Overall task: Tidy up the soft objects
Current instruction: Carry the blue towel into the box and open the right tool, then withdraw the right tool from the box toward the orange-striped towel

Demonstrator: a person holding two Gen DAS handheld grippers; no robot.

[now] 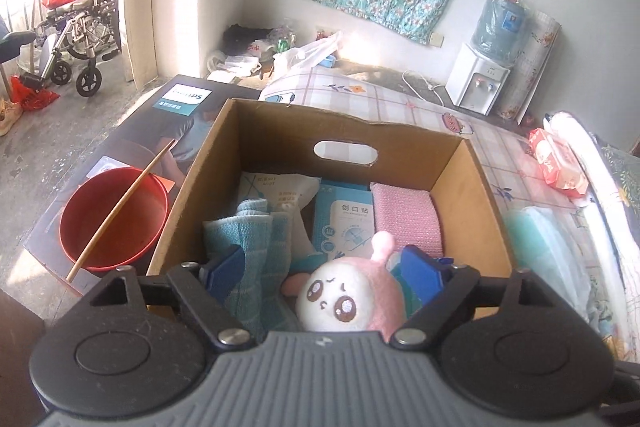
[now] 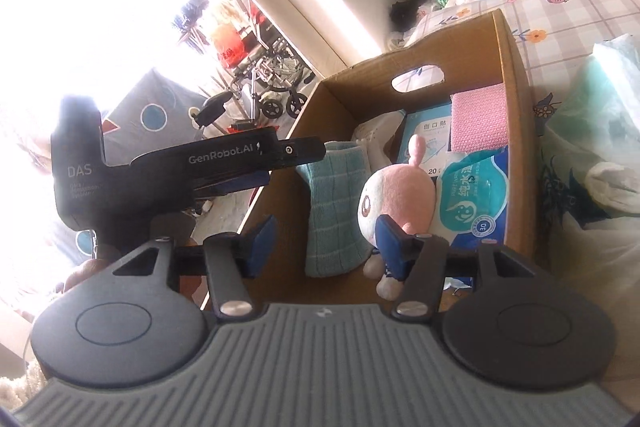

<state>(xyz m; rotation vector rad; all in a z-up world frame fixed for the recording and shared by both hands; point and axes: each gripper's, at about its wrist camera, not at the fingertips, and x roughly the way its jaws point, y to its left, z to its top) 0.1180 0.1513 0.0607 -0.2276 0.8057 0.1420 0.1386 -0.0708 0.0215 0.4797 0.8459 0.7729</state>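
Red bowl [image 1: 114, 223]: at my far left outside the box, one chopstick [image 1: 120, 211] lying across its rim.
Cardboard box [image 1: 480, 187]: open-topped on the checked bedcover [image 1: 504, 147], handle slot in the far wall.
Blue towel [image 1: 256, 247]: folded, standing along the box's left side, just beside my left tongs' left pad.
My left tongs [image 1: 326, 269]: jaws spread wide over the near end of the box, gripping nothing; the pads stand to either side of the toy without pressing on it.
Pink plush toy [image 1: 348, 297]: lying in the near part of the box, white face up towards me, between towel and wipes.
Plaster packet [image 1: 346, 223]: flat on the box floor behind the toy.
Pink cloth [image 1: 406, 217]: folded in the far right corner.
Wet wipes pack [image 2: 474, 195]: against the right wall, beside the toy.
My right tongs [image 2: 324, 247]: jaws apart, empty; the right pad sits in front of the toy's lower half, and I cannot tell whether it touches.
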